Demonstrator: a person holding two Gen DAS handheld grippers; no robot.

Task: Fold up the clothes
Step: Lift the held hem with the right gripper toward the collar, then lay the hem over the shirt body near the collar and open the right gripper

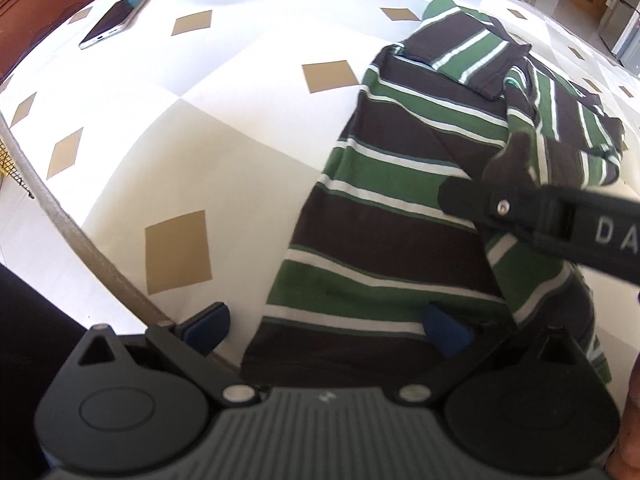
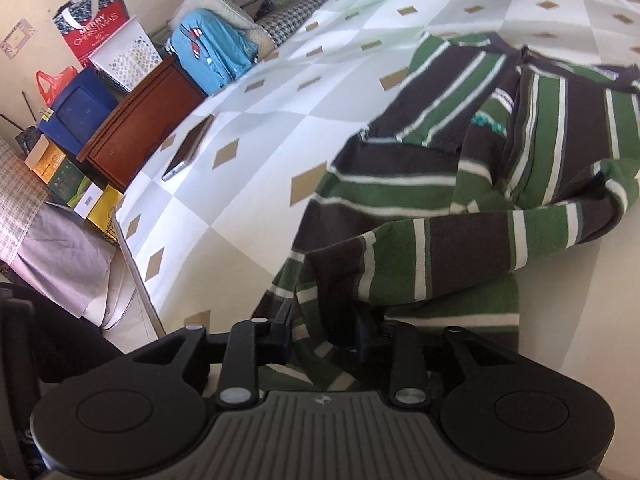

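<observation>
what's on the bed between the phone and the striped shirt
Nothing: only bare patterned bedcover lies between the phone and the striped shirt. Both wrist views show that stretch.

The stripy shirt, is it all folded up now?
Not yet. The stripy shirt is partly folded: one sleeve lies across its body, and the right gripper holds a bunched edge.

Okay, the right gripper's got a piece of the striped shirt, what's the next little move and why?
Probably carry the right gripper, shut on a fold of the striped shirt, a little further across the body and lay the fabric down. The held part is lifted and draped, not flat, while the left gripper is open at the near hem, free to steady it.
</observation>
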